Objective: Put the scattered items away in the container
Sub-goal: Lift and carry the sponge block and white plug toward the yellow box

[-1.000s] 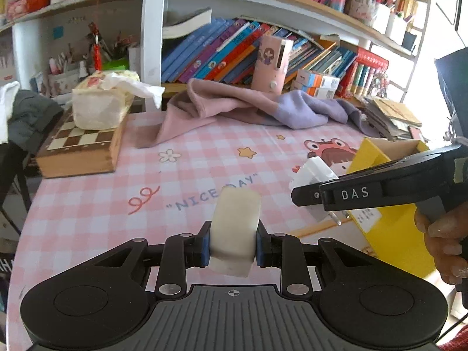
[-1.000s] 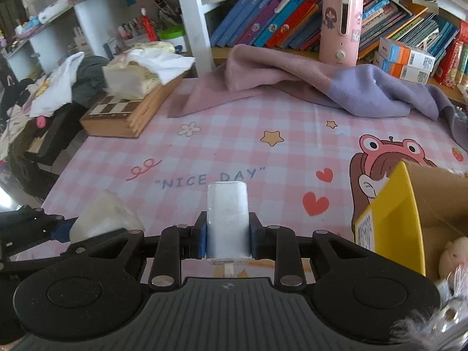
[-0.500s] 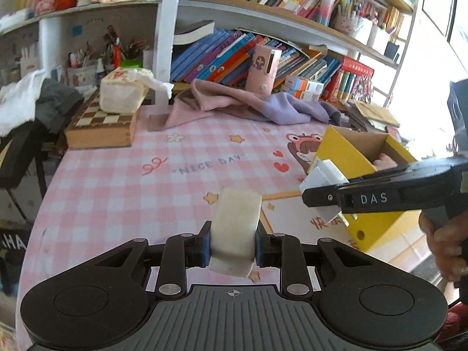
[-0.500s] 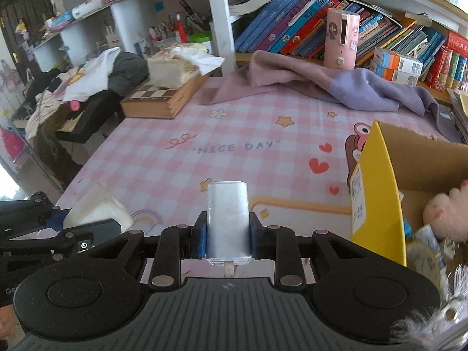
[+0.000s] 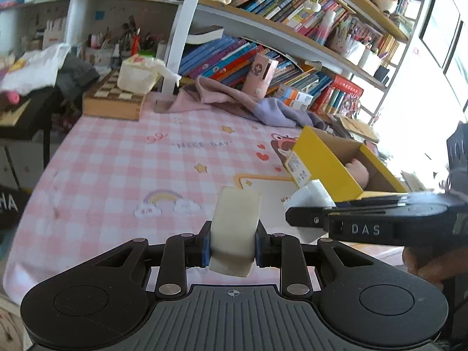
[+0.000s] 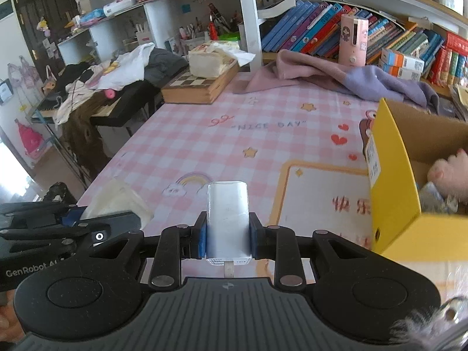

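Observation:
My left gripper (image 5: 232, 247) is shut on a cream-white soft block (image 5: 235, 228), held above the near edge of the pink checked tablecloth (image 5: 122, 169). My right gripper (image 6: 227, 238) is shut on a white rectangular charger (image 6: 227, 222), also above the near edge. In the left wrist view the right gripper (image 5: 304, 216) shows from the side with the white charger (image 5: 310, 197) in it. In the right wrist view the left gripper (image 6: 73, 216) sits low on the left with the cream block (image 6: 117, 200). The yellow cardboard box (image 6: 392, 181) stands open at the right with a pink plush toy (image 6: 452, 172) inside.
A wooden chess box (image 6: 199, 86) with a tissue pack (image 6: 210, 61) on it sits at the far left corner. A pink and purple cloth (image 6: 336, 76) lies along the back under bookshelves (image 6: 321, 32). A cluttered dark side table (image 6: 117, 93) stands off the left edge.
Both grippers have pulled back from the table's middle toward its near edge, each still holding its item. The yellow box now shows more of its open inside.

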### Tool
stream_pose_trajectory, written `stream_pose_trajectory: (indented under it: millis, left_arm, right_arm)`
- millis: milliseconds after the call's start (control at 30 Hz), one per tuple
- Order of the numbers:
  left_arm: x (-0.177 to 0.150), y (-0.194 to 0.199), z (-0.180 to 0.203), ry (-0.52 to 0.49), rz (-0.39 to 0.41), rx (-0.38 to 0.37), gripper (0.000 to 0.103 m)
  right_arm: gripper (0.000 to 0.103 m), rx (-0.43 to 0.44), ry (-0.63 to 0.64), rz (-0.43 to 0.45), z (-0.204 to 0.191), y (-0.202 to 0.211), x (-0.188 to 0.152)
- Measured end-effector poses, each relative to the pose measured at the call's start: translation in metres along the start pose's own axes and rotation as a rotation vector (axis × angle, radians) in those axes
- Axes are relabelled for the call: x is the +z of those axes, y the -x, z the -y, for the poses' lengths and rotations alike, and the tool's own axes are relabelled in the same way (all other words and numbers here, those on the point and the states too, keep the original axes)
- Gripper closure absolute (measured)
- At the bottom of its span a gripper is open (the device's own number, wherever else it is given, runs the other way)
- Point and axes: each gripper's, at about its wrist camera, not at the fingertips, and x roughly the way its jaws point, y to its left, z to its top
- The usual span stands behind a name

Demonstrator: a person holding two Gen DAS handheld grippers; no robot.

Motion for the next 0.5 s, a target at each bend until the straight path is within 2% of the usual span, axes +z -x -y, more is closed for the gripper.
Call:
stream_pose_trajectory:
  millis: [267,500]
  left_arm:
    - [-0.018,0.02,0.01,0.017,-0.016,-0.057,0.078]
    - [-0.025,0.018,0.018,0.025,-0.038,-0.099,0.078]
  right_arm:
    - [0.078,-0.004,-0.029,-0.001,-0.012,0.03,-0.039]
    - [0.078,-0.055,-0.054,0.02,-0.008,0.053,-0.058]
